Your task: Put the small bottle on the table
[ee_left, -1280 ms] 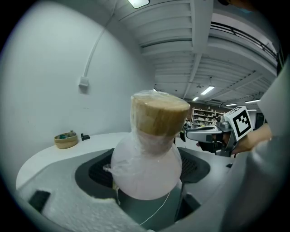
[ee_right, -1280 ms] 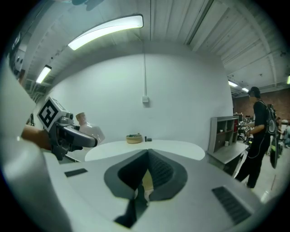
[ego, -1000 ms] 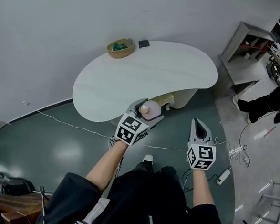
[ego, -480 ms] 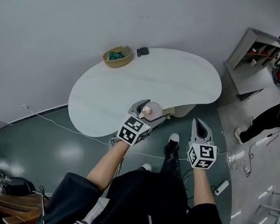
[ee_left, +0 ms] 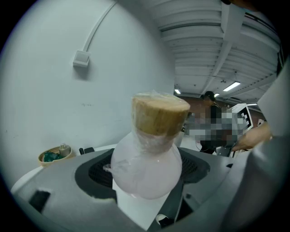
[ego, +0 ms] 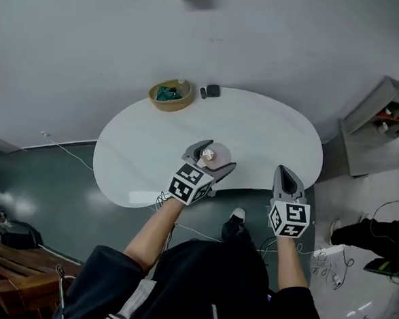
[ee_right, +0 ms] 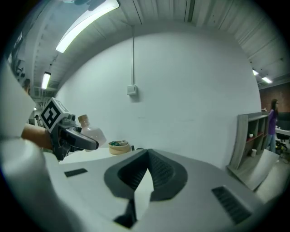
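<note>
A small round pinkish bottle [ego: 217,154] with a cork stopper sits between the jaws of my left gripper [ego: 211,156], which is shut on its belly above the near part of the white kidney-shaped table [ego: 270,130]. In the left gripper view the bottle [ee_left: 147,167] stands upright, cork [ee_left: 159,113] on top, wrapped in clear film. My right gripper [ego: 287,177] hovers at the table's near right edge, jaws together and nothing in them; its own view shows the right gripper [ee_right: 147,158] shut, with the left gripper [ee_right: 74,136] and the bottle [ee_right: 94,132] off to the left.
A wooden bowl [ego: 170,94] of green things and a small dark object [ego: 213,91] lie at the table's far edge by the wall. A grey shelf unit [ego: 386,114] stands to the right. Cables [ego: 322,256] and another person's legs [ego: 378,237] are on the floor at right.
Both grippers have moved forward toward the table: the left, still holding the bottle, went from beyond its near edge to above its top. The right came up to the edge.
</note>
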`<state>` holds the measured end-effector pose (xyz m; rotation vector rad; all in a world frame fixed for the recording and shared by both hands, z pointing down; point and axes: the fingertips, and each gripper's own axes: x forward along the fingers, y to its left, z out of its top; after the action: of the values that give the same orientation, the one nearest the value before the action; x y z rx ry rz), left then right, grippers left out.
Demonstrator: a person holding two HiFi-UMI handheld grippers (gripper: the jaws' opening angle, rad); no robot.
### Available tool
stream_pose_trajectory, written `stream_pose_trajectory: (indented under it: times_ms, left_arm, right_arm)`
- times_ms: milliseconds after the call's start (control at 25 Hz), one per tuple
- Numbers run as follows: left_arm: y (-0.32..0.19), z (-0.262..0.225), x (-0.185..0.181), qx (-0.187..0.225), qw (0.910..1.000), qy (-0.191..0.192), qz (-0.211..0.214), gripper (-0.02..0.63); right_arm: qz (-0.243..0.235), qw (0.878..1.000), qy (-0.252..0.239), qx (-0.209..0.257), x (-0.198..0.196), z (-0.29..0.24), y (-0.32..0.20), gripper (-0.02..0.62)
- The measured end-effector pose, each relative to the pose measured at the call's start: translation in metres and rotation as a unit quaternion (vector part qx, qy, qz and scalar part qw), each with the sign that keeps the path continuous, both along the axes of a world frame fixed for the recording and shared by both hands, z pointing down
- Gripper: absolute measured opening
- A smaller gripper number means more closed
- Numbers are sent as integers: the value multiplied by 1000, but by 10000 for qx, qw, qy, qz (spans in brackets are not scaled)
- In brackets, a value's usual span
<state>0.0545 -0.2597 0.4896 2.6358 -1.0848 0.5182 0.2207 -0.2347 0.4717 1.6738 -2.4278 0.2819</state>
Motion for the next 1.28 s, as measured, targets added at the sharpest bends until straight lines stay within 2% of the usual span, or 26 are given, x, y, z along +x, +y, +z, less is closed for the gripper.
stream_pose_trajectory:
  times_ms: [240,560,720,880,1280]
  left_arm:
    - [-56,-1,13,-35,9989,-86,-453,402]
    - [-98,13,-5,-228,9978,-161,-607,402]
    - [-118,21,-7,-303,9980,-177,-529,402]
    - [-132,39,5,-471,9983,-216,-248,402]
    - [-130,119,36,-1097,9929,-403,225,402]
  right_arm:
    - [-542,9985,54,-62,14,3,-80,2]
    - [-790,9966,-8,-234,-13,18,-132,2]
    - [-651,9974,46,-309,-13,25,-146,2]
    - [-489,9975,102,-495,-4,38,-153,2]
    - [-115,9937,157,-1102,22,94,-140,2]
